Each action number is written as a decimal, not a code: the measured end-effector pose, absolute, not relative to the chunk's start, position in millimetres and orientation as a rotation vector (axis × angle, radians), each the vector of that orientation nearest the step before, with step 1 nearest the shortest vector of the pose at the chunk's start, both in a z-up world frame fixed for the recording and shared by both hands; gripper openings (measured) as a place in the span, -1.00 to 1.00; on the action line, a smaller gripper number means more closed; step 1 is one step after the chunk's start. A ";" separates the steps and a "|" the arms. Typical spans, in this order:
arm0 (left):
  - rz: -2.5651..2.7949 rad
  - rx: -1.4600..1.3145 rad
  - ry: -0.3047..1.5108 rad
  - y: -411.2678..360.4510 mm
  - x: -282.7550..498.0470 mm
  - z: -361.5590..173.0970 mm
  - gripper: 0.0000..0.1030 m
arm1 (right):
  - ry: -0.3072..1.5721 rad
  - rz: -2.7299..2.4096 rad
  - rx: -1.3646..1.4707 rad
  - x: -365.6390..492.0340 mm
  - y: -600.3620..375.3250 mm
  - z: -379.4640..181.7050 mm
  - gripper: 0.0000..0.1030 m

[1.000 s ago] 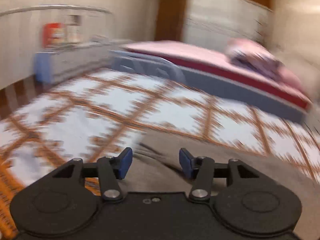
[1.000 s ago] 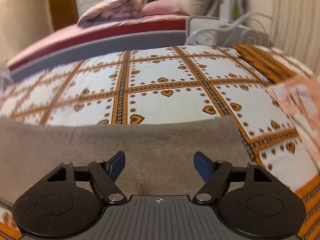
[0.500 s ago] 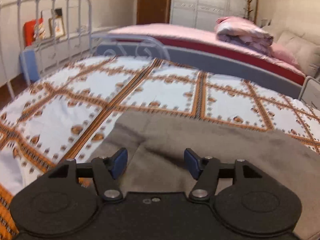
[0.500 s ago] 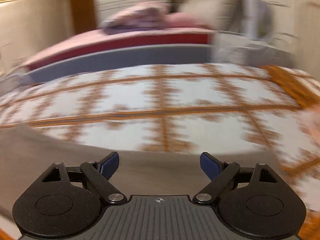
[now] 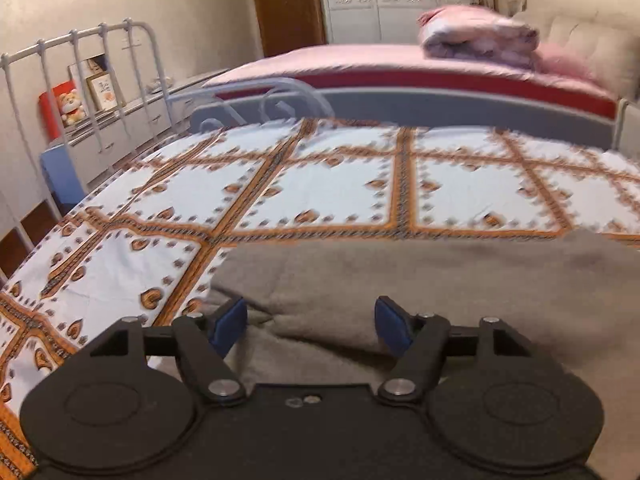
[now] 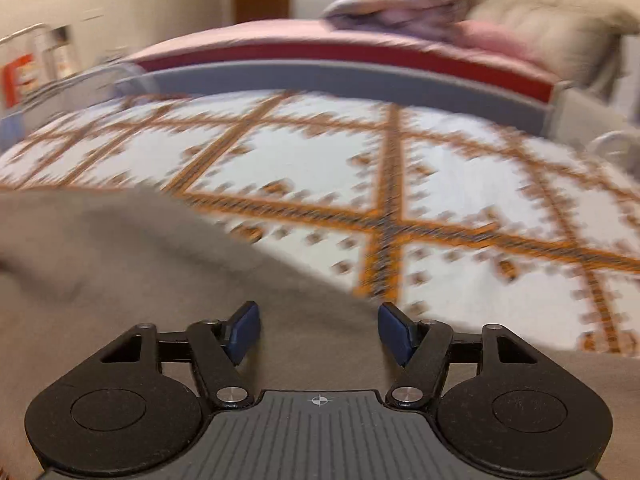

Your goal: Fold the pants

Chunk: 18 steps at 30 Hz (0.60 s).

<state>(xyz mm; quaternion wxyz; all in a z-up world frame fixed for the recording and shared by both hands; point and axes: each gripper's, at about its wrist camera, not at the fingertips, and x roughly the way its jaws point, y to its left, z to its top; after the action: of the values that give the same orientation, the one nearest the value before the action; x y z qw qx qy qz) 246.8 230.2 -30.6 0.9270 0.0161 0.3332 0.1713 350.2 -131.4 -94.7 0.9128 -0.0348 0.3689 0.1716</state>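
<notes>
Grey pants lie flat on the patterned bedspread, their long axis running crosswise to both tools. Left gripper: jaws apart, empty, over the pants' left end, whose edge lies just beside the left jaw. Right gripper: jaws apart, empty, over the pants at their right end, the cloth edge near the right jaw. Neither is clearly nearer.
</notes>
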 end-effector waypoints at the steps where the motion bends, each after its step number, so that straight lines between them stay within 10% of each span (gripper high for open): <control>1: 0.321 0.050 0.674 223.5 248.2 -29.4 0.23 | 0.738 0.382 -0.021 350.5 -132.8 -89.9 0.27; 18: 0.219 0.059 0.686 218.1 239.6 -40.5 0.45 | 0.792 0.009 0.105 342.2 -372.6 -71.1 0.29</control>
<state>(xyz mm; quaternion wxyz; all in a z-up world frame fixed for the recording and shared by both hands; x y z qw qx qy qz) 239.6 218.1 -40.5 0.9355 0.0286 0.3355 0.1073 342.2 -372.6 -71.1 0.9213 0.0513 0.3855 0.0045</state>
